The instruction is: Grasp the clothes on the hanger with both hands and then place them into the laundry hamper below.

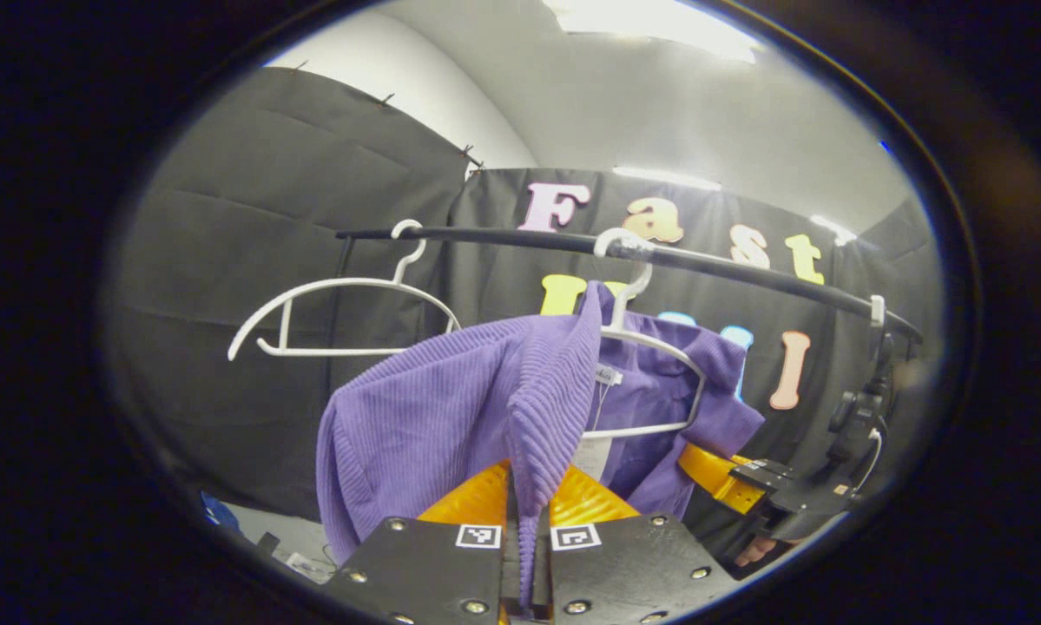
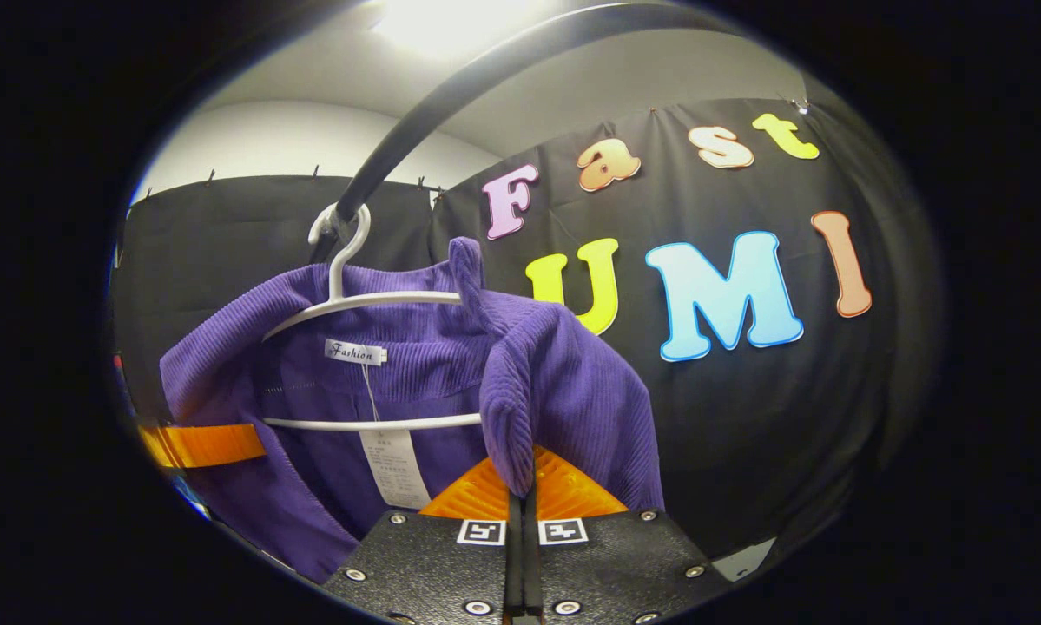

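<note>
your left gripper (image 1: 524, 512) pinched on a purple garment (image 1: 451, 417) fold | your right gripper (image 2: 522, 486) clamped on its other shoulder (image 2: 520, 391) | garment on the white hanger (image 2: 372, 299), which hangs on the black rail (image 1: 503, 236) | empty hanger (image 1: 338, 312) beside it
</note>
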Demonstrator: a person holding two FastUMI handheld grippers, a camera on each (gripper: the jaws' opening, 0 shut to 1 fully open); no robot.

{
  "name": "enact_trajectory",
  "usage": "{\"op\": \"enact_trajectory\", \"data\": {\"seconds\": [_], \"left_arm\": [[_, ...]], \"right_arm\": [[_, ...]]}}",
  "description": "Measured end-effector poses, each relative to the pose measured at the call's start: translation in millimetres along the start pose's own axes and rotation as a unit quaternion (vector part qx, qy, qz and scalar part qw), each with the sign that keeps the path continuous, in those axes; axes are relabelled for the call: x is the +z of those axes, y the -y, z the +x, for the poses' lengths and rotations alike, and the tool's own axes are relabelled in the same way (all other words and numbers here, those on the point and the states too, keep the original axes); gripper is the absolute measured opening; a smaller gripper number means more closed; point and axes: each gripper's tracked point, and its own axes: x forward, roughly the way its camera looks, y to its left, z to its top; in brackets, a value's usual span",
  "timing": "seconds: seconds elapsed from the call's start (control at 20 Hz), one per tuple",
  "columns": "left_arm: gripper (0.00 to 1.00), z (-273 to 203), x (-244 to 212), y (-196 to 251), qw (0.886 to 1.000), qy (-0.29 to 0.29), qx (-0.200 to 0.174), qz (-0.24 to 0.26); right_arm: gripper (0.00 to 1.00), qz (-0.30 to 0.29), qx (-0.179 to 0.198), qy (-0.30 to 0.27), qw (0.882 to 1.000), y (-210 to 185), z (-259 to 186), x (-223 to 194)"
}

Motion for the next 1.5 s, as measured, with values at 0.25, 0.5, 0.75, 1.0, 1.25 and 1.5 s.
{"op": "enact_trajectory", "data": {"seconds": [0.25,0.5,0.75,1.0,1.25,1.5], "left_arm": [[0.06,-14,28,-11,1.000,0.024,0.011,0.005],[0.06,-24,59,-31,0.998,0.063,0.030,-0.004],[0.06,-24,87,-59,0.995,0.092,0.047,-0.002],[0.06,-20,105,-86,0.992,0.107,0.061,0.007],[0.06,-11,120,-115,0.991,0.113,0.069,0.003],[0.06,4,123,-138,0.992,0.104,0.062,0.020]], "right_arm": [[0.00,0.010,-0.032,0.030,0.999,23,-1,15],[0.00,-0.013,-0.065,0.055,0.996,47,6,31],[0.00,-0.040,-0.102,0.094,0.989,67,10,49],[0.00,-0.059,-0.128,0.111,0.984,85,18,51],[0.00,-0.071,-0.134,0.123,0.981,90,29,53],[0.00,-0.110,-0.114,0.132,0.978,75,48,53]]}}
